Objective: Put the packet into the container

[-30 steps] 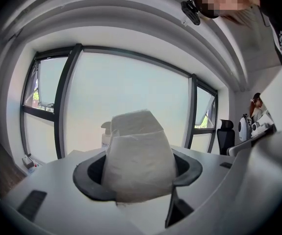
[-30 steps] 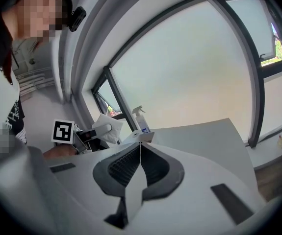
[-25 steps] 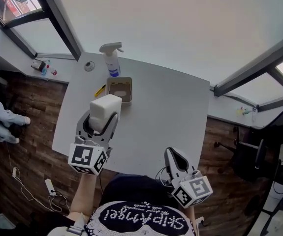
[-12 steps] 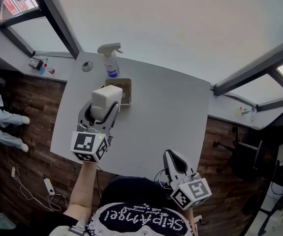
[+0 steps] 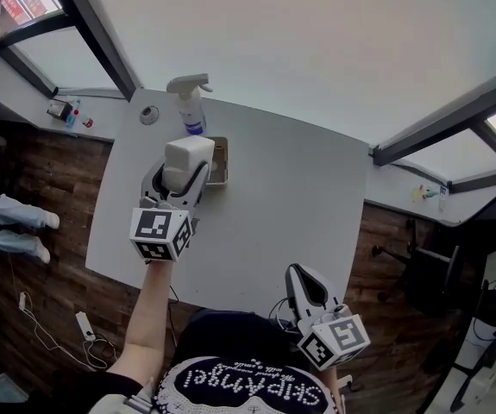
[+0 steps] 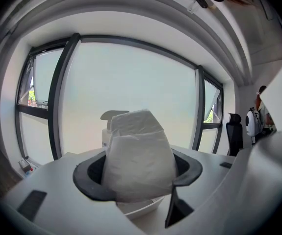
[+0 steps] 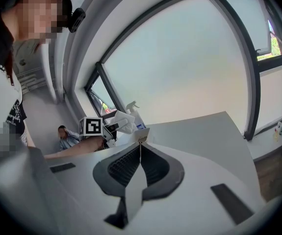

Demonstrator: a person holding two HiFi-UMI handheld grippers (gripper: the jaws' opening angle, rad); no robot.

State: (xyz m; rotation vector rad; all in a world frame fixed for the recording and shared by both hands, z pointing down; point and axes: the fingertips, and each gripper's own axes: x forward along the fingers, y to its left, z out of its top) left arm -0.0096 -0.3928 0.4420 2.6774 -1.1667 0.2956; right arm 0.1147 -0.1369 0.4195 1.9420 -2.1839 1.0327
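My left gripper (image 5: pixel 181 178) is shut on a white packet (image 5: pixel 187 159), held above the grey table (image 5: pixel 282 205) right beside the small square container (image 5: pixel 216 160), whose left part the packet hides. In the left gripper view the packet (image 6: pixel 140 155) fills the space between the jaws, with the white container (image 6: pixel 138 207) just below it. My right gripper (image 5: pixel 306 288) hangs shut and empty near the table's front edge, by my body. The right gripper view shows its jaws (image 7: pixel 140 164) pressed together, and the left gripper (image 7: pixel 112 127) with the packet (image 7: pixel 121 121) farther off.
A spray bottle (image 5: pixel 190 103) stands just behind the container, and a small round object (image 5: pixel 149 115) lies at the table's far left corner. A person (image 5: pixel 2 218) sits on the wooden floor to the left. An office chair (image 5: pixel 442 270) stands at the right.
My left gripper has carried the packet forward, away from me, and it now overlaps the container's left side. The right gripper has stayed about where it was.
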